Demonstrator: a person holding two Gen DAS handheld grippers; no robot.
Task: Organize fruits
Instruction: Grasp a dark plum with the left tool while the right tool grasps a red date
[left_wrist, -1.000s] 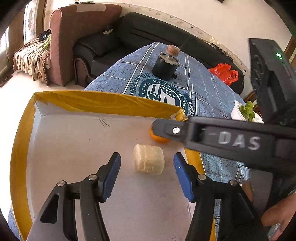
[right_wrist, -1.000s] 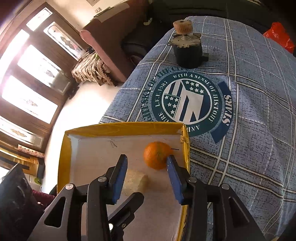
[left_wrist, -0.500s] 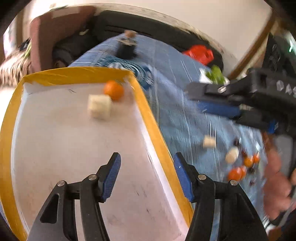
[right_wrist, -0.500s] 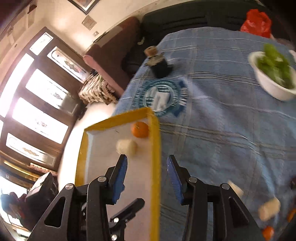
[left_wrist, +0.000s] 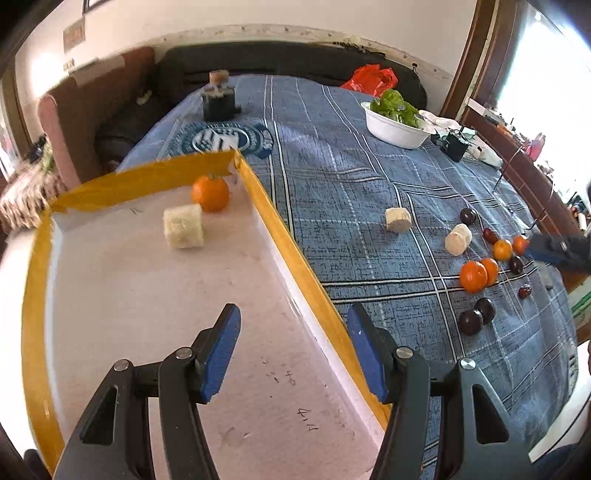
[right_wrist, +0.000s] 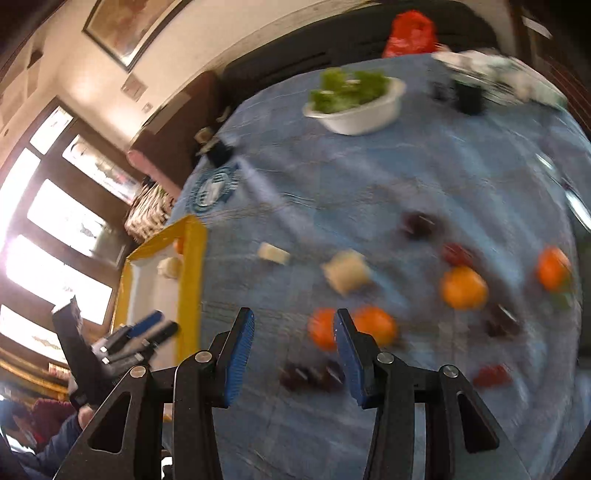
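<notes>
A home living room is indicated by a black sofa (left_wrist: 295, 62) and armchair (left_wrist: 92, 107); a framed picture (right_wrist: 133, 26) is hung above.

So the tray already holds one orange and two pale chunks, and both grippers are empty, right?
Not quite: the tray holds one orange and only one pale chunk, as the left wrist view shows. The other two chunks lie on the cloth. The left gripper and right gripper are indeed empty.
</notes>
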